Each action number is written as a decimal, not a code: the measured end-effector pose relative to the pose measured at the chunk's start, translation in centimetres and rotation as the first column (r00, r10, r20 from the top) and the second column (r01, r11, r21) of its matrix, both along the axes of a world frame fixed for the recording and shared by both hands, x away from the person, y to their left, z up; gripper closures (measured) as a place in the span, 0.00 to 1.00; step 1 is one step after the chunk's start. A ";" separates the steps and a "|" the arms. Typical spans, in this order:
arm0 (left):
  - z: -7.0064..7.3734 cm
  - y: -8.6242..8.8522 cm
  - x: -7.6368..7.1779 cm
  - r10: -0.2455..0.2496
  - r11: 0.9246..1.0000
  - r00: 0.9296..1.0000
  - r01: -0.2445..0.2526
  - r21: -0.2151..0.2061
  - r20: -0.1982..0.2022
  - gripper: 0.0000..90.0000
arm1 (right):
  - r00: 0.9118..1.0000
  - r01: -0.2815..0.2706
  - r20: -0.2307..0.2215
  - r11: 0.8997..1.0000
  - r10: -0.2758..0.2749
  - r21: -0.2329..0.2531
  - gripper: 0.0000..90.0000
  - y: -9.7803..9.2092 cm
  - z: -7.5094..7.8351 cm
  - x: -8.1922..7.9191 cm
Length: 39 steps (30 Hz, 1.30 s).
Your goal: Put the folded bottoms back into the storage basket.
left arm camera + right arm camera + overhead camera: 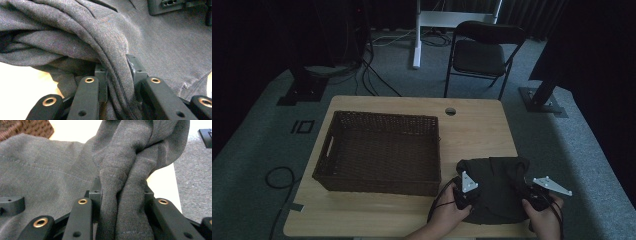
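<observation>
High view: a table [472,131] stands in a dim room, basket [379,151] at left; the cloth [494,187] lies at the near right edge between left gripper [460,196] and right gripper [532,196]; left gripper view: jaws clamp a bunched fold; right gripper view: jaws pinch another fold.

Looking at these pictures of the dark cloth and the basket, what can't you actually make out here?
- What kind of garment the dark grey woven cloth is: bunched in every view.
- Tips of the left gripper and right gripper: folds cover them in the gripper views.
- Near inside wall of the brown wicker basket: hidden by its own rim, high view.
- Light wooden table under the cloth: covered.
</observation>
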<state>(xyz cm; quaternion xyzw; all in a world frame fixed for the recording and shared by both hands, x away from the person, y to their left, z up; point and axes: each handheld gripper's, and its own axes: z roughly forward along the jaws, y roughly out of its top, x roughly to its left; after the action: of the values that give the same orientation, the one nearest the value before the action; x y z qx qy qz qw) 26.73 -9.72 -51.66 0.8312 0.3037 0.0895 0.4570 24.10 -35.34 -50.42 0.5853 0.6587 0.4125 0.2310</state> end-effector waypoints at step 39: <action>12.1 5.5 4.0 0.004 0.997 0.995 0.004 -0.078 0.104 0.83 | 0.980 -0.049 0.195 0.998 0.042 0.028 0.73 3.7 11.4 2.8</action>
<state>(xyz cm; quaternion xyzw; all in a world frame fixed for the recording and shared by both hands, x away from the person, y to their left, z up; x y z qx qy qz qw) 30.75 -4.26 -39.55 0.8069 0.2827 0.1210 0.5043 26.88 -31.63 -39.02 0.5306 0.6395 0.4835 0.2751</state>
